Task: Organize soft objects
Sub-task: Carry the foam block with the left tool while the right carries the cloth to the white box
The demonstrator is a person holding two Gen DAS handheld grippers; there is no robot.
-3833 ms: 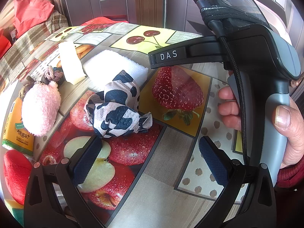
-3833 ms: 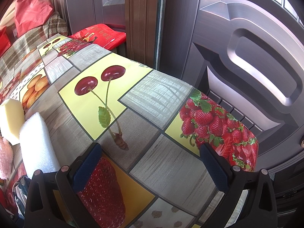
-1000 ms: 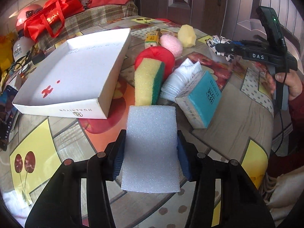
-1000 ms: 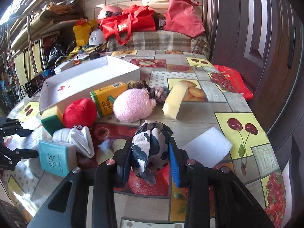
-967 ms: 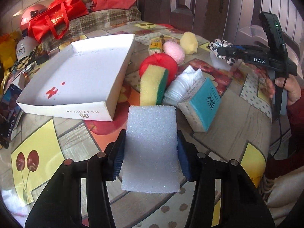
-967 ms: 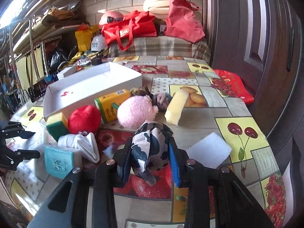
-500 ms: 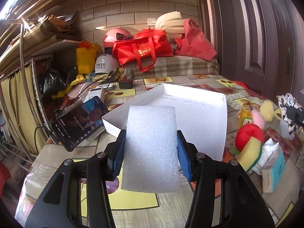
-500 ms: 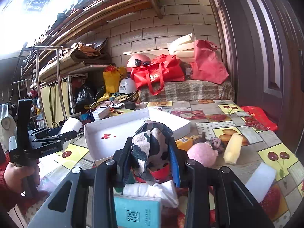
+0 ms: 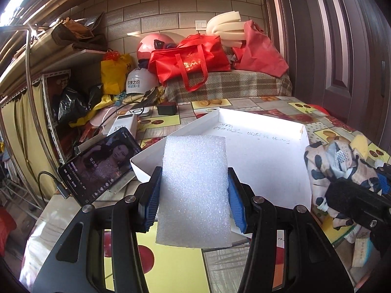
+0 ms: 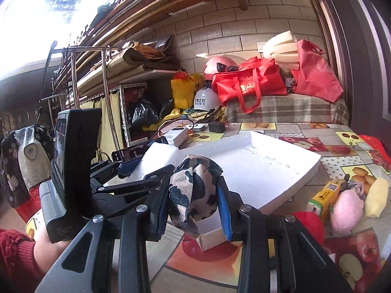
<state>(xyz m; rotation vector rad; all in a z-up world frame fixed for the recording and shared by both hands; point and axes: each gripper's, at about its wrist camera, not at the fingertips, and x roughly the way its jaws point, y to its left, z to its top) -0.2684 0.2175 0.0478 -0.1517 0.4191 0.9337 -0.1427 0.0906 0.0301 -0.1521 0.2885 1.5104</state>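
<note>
Your left gripper (image 9: 194, 195) is clamped on the white foam block (image 9: 194, 190), your right gripper (image 10: 193, 206) on the cow-print cloth (image 10: 193, 190). You've got both up at the white tray (image 9: 268, 151), near its front edge.

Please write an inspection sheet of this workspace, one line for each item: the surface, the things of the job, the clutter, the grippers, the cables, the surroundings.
Surface: table under a fruit-print cloth.
Job's things: white foam block and cow-print cloth both held near the near edge of the white tray, which looks empty; pink plush ball, yellow sponge and a red soft item lie on the table.
Clutter: phone with lit screen, yellow carton, power bank.
Grippers: left hand-held gripper shut on the foam; right hand-held gripper shut on the cloth.
Cables: one plugged into the phone.
Surroundings: brick wall, red bags, helmets, shelves.
</note>
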